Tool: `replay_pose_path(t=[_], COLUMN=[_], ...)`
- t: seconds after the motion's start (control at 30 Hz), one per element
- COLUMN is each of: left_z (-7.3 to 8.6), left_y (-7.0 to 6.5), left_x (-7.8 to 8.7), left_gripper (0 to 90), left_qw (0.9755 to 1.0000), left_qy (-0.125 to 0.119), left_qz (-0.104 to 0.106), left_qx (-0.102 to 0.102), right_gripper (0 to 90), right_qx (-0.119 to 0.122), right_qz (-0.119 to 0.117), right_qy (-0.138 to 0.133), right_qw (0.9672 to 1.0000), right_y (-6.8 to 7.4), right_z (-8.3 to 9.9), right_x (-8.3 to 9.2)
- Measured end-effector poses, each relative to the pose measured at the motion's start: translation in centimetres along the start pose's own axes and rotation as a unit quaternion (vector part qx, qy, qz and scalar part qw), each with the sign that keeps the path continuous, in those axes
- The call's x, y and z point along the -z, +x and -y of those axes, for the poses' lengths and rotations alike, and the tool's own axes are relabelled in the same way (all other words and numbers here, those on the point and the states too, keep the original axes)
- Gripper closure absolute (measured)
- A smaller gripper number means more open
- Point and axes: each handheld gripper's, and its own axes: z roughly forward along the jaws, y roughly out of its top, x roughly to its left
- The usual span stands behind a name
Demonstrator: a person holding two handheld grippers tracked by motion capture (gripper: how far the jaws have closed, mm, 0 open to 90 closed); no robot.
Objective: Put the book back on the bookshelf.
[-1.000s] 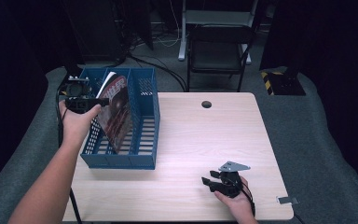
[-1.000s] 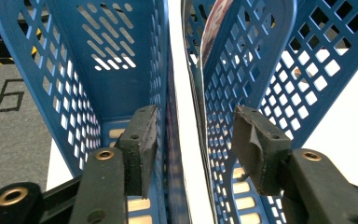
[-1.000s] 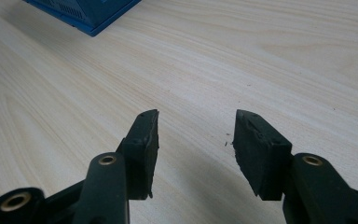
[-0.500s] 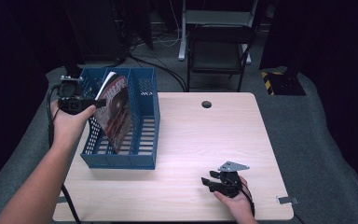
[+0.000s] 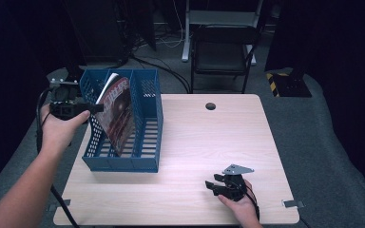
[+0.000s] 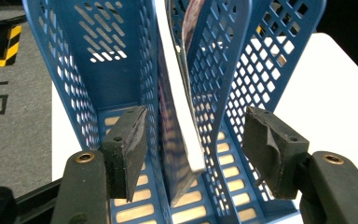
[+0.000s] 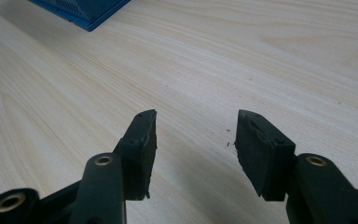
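While the left claw (image 5: 92,108) hangs at the left wall of the blue rack (image 5: 142,164), its jaws stand wide apart and grip nothing. From the high view, the left hand (image 5: 59,128) holds it off the worktop's (image 5: 209,142) left edge, jaw tips pointing right toward the rack's top rim. A magazine (image 5: 119,114) with a dark red cover stands in the rack, leaning left so that its top edge rises above the rim near the claw. In the left gripper view, the left claw (image 6: 191,140) looks down into the rack (image 6: 98,88); the magazine (image 6: 177,140) stands on edge between two perforated dividers, in line with the gap between the jaws, and neither pad touches it. Whether the jaw tips touch the rack's wall cannot be told.

The right claw (image 5: 215,183) rests low at the front right of the worktop, held by the right hand (image 5: 240,206), well apart from the rack, with a grey plate (image 5: 237,169) on top. In the right gripper view, the right claw (image 7: 196,140) is also wide and holds nothing, with bare pale wood (image 7: 242,60) under it and a corner of the rack (image 7: 86,11) at the top left.

A round hole (image 5: 210,106) sits near the worktop's far edge. Beyond the worktop stands a dark chair (image 5: 223,52) on a grey floor.
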Motion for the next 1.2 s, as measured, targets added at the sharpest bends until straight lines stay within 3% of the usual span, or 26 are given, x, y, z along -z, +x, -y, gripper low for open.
replay_pose_path(t=[0.4, 0.73, 0.87, 0.93, 1.2], left_z=[0.9, 2.3, 2.9, 3.2, 4.6], left_y=[-1.6, -2.7, -3.3, -3.5, -4.2], left_x=[2.3, 3.8, 4.0, 4.2, 4.4], left_gripper=[40.1, 40.2, 40.2, 40.2, 40.2], left_qw=[0.9991, 0.9983, 0.9975, 0.9967, 0.995], left_qy=[0.002, 0.006, 0.002, 0.012, 0.01], left_qz=[0.018, 0.039, 0.047, 0.057, 0.079], left_qx=[-0.037, -0.042, -0.051, -0.057, -0.06], right_gripper=[48.0, 48.0, 48.0, 48.0, 47.9], right_qx=[-0.003, 0.007, 0.006, 0.007, 0.012], right_qz=[0.002, 0.001, 0.0, -0.002, -0.002], right_qy=[-0.003, -0.003, -0.003, -0.003, -0.001], right_qw=[1.0, 1.0, 1.0, 1.0, 0.9999], right_y=[-0.2, 0.2, 0.2, 0.2, 0.4], right_z=[0.1, -0.2, -0.3, -0.3, -0.4], right_x=[0.3, 0.1, 0.1, 0.1, -0.1])
